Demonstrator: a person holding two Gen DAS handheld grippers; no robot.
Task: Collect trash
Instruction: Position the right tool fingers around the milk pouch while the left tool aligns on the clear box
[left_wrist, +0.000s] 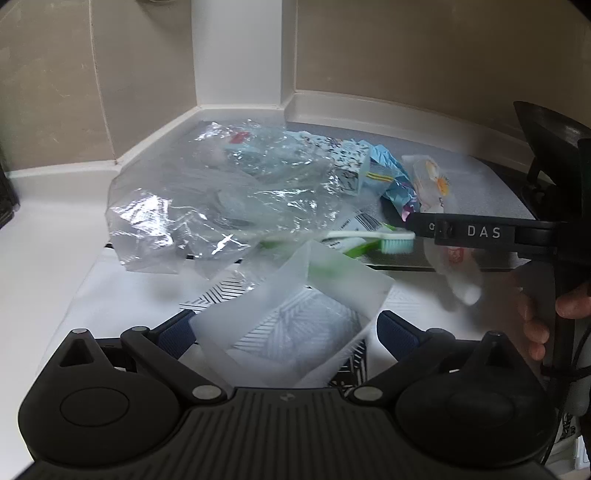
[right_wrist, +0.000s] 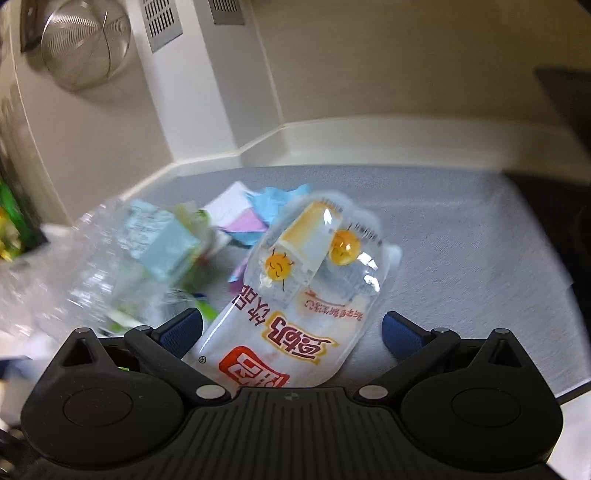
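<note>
The letters "DAS" stand in white on the black bar of the right gripper, seen from the left wrist. A clear pouch carries upside-down Chinese print in red with yellow outline, a red logo block below it, and a small ® mark; the characters cannot be read with certainty. A barcode label is too small to read.

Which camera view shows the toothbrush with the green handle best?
The left wrist view. There the toothbrush lies in plain sight at the edge of the clear plastic bag, its pale bristle head towards the right gripper. In the right wrist view I cannot make it out; only blurred green bits show.
</note>
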